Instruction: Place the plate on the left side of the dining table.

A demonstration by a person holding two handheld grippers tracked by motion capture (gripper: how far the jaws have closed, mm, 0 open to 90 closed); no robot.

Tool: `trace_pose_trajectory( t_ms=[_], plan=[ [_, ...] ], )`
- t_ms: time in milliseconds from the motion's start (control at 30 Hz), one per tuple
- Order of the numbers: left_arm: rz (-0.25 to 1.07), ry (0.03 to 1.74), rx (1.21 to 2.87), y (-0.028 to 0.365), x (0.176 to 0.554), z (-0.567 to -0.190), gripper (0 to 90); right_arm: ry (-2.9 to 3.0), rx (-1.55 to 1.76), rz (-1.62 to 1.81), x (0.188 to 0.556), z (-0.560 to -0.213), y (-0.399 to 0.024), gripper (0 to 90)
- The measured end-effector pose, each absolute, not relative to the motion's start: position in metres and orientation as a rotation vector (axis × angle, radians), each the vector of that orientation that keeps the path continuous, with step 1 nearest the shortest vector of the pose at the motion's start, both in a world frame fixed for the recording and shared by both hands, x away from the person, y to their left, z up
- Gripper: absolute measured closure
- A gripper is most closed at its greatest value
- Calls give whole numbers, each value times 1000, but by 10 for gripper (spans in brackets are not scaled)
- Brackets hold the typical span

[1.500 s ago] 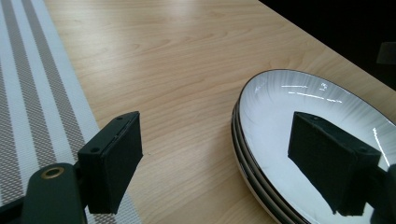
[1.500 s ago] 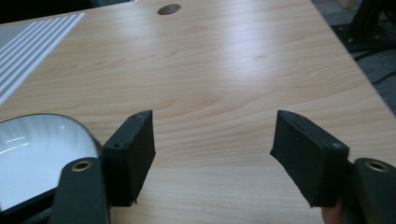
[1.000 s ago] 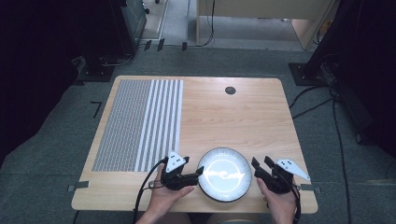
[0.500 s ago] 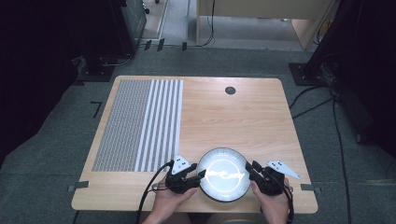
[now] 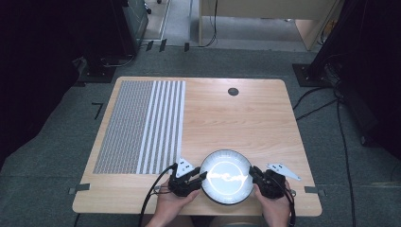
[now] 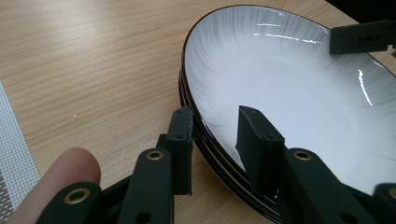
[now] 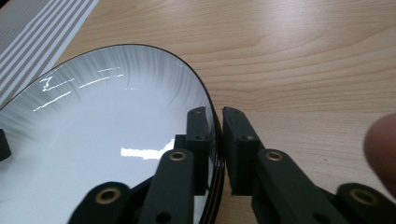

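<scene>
The plate [image 5: 226,177], white with a dark rim, is seen at the desk's [image 5: 246,118] near edge, right of its middle; in the left gripper view it appears stacked on other rims. Its left rim is straddled by the left gripper [image 6: 215,135], whose jaws have just been closing but are not seen to press yet; its right rim is clamped by the right gripper [image 7: 215,140], whose jaws have just been closing onto it. A striped mat [image 5: 142,125] is laid over the desk's left part; a dark grommet [image 5: 233,91] is set near the far edge.
</scene>
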State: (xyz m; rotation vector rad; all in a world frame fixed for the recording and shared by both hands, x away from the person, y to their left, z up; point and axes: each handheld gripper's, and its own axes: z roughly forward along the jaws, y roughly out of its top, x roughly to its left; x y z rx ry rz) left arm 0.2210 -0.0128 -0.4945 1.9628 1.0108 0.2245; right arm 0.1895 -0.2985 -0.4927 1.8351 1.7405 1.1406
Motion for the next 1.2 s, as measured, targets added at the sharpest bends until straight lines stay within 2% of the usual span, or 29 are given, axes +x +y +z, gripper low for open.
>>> trace_pose_trajectory(
  t_ms=[467,733,933,967,1200],
  plan=[
    [252,1014,1956,-15,218,-496,662,1647,1926,1204,188,-494,-300,847],
    [236,993,1971,-15,219,-497,609,1628,1972,1244,188,-494,-304,852],
    [243,1001,1961,-12,221,-496,593,1625,1971,1243,187,-491,-306,858],
    [245,1003,1953,-11,221,-494,591,1608,1948,1276,185,-487,-308,898],
    [245,1003,1942,-10,221,-491,581,1598,1940,1278,182,-481,-313,900]
  ],
)
